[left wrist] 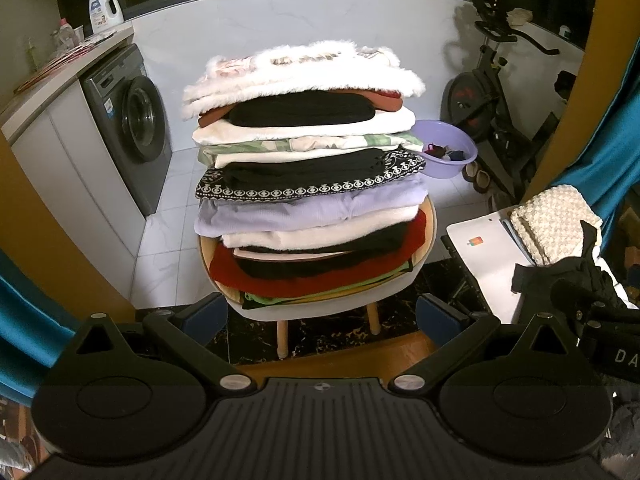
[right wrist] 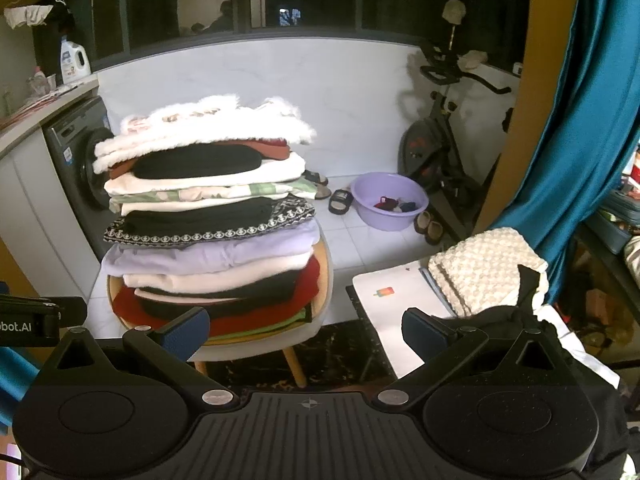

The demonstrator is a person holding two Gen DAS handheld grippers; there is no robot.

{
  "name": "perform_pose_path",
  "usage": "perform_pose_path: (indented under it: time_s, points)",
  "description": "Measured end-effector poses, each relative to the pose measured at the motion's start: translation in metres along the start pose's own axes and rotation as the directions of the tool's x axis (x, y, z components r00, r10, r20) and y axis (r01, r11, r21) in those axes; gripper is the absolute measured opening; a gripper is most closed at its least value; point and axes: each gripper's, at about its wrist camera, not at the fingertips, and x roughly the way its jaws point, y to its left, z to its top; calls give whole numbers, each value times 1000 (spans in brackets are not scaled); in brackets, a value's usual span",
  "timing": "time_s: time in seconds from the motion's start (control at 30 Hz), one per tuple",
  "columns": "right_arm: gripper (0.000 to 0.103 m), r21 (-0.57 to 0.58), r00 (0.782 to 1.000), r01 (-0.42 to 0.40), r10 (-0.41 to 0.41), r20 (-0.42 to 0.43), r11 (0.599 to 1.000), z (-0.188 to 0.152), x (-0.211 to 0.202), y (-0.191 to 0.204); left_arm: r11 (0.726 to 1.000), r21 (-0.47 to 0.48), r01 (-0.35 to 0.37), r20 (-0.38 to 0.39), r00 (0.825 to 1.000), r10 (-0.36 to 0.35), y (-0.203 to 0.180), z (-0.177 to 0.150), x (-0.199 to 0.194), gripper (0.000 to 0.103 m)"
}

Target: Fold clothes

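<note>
A tall stack of folded clothes (left wrist: pixel 308 184) sits on a round stool (left wrist: pixel 328 304), topped by a white fluffy garment (left wrist: pixel 304 68). The stack also shows in the right wrist view (right wrist: pixel 208 220). My left gripper (left wrist: pixel 320 316) is open and empty, in front of the stool. My right gripper (right wrist: pixel 306 330) is open and empty, to the right of the stack. A black garment (right wrist: pixel 508 316) lies by its right finger on a white table (right wrist: pixel 392 300), next to a folded cream knit (right wrist: pixel 484 272). The black garment also shows in the left wrist view (left wrist: pixel 576 280).
A washing machine (left wrist: pixel 128 120) stands at the left under a counter with a detergent bottle (left wrist: pixel 105 10). A purple basin (right wrist: pixel 390 200) with small items, slippers (right wrist: pixel 340 200) and an exercise bike (right wrist: pixel 444 148) are on the tiled floor. Blue curtains (right wrist: pixel 568 120) hang at right.
</note>
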Motion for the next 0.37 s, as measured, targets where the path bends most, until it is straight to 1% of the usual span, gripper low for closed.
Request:
perform_pose_path:
  time_s: [0.2,0.37]
  points:
    - [102,-5,1000,1,-1,0,1000,3,2,1,1000,3,13,5,1000,-13,1,0,0,102]
    - [102,-6,1000,2,-2,-2,1000,5,4,2,1000,13,2,1,1000,-2,0,1,1,102]
